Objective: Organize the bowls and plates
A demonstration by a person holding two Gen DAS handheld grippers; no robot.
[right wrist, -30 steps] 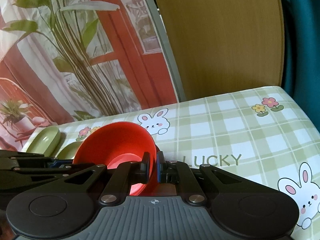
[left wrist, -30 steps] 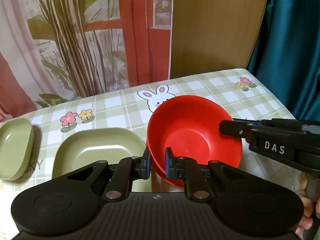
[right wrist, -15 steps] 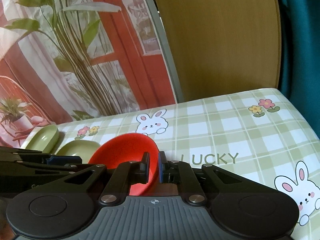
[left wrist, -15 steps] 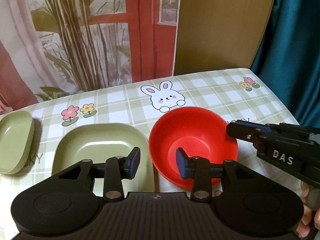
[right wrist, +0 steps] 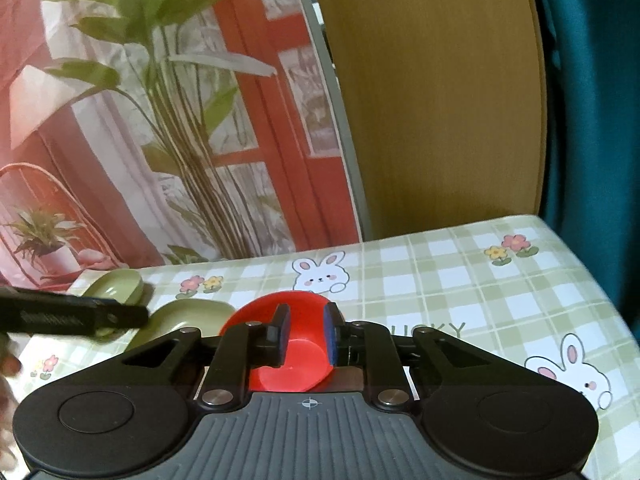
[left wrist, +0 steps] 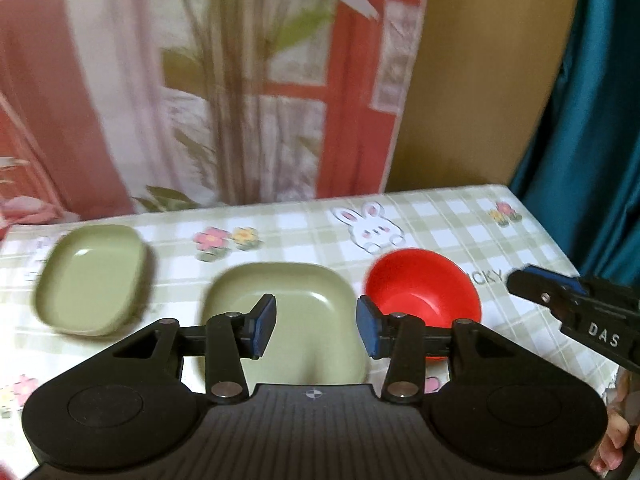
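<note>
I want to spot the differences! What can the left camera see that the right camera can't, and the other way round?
Only the left wrist view shows the left gripper from behind, fingers apart over the big green plate, nothing between them.

Only the right wrist view shows the second bunny and the pink plant pot.

Both show the red bowl, both green plates, the checked tablecloth, and the right gripper, its fingers opening.

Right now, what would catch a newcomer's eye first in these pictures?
The red bowl stands out, sitting free on the checked tablecloth to the right of a green plate. A second green plate lies further left. Both grippers are opening with nothing between the pads: the left gripper over the plate, the right gripper over the bowl.
</note>
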